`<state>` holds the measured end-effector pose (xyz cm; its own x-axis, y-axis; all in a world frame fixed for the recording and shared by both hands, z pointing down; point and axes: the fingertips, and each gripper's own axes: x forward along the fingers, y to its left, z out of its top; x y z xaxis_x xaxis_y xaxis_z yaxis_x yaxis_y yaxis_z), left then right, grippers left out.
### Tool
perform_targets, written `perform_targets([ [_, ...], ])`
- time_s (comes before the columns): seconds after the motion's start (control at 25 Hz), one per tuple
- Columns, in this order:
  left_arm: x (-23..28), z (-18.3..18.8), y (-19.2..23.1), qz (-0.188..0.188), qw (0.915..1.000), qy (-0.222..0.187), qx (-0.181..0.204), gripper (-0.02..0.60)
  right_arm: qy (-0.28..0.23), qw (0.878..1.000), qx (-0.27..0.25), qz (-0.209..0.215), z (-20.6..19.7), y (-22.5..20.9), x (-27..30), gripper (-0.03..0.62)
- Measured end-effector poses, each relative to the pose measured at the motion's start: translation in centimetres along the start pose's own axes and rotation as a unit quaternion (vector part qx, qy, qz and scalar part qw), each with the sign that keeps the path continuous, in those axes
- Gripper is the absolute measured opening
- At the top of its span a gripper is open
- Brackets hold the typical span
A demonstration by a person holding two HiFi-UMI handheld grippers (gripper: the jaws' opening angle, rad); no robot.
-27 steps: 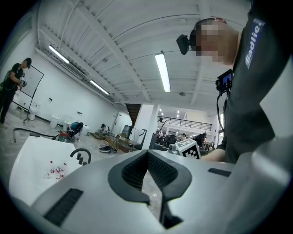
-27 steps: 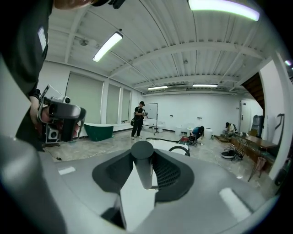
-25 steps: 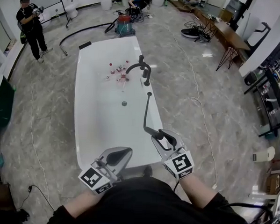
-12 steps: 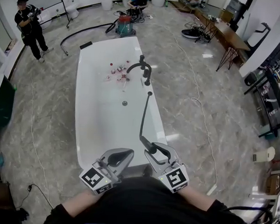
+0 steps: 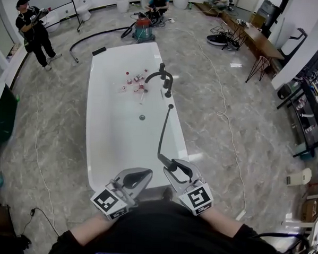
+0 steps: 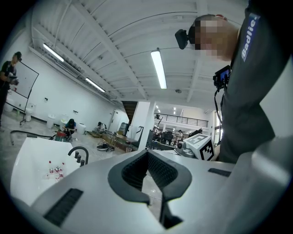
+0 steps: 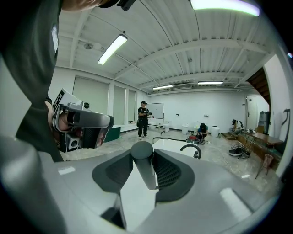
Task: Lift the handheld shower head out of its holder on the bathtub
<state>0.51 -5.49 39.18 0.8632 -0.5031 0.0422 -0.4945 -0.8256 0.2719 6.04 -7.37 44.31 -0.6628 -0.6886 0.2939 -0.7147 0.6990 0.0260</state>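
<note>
Jaws of right hand-held gripper (image 5: 174, 166) pinch the dark handle of the handheld shower head (image 7: 145, 171), held over the near right corner of the bathtub (image 5: 104, 110). Its hose (image 5: 162, 132) leads to the tub's right edge, just short of the black faucet (image 5: 162, 76). Left hand-held gripper (image 5: 138, 177) just beside, at the near edge, jaws pressed together, nothing between.

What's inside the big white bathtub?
Small bottles lie near the black faucet, and a round drain sits mid-floor. The near end is partly covered by the left gripper and the right gripper holding the shower head.
</note>
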Motion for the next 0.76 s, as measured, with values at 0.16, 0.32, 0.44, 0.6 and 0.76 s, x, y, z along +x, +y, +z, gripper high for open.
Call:
perform_targets([
  [0.16,-0.11,-0.09,-0.25,-0.006,1.0000,0.006,-0.002,0.000,0.001,1.000,0.000,-0.001,0.07,-0.16,0.11,0.132],
  [0.32,-0.03,0.35,-0.48,-0.002,1.0000,-0.006,-0.002,0.000,0.000,1.000,0.001,-0.003,0.04,-0.32,-0.11,0.132],
  [0.44,-0.18,0.59,-0.76,-0.003,0.9999,-0.013,0.002,0.000,0.000,1.000,0.002,-0.003,0.11,-0.25,-0.23,0.132],
  [0.6,-0.52,-0.23,-0.63,-0.001,1.0000,0.004,0.000,0.000,-0.001,1.000,0.004,-0.005,0.10,-0.36,-0.16,0.132],
  [0.76,-0.90,-0.26,-0.64,0.004,1.0000,0.001,-0.002,0.000,0.000,1.000,0.008,-0.007,0.09,-0.17,-0.26,0.132],
])
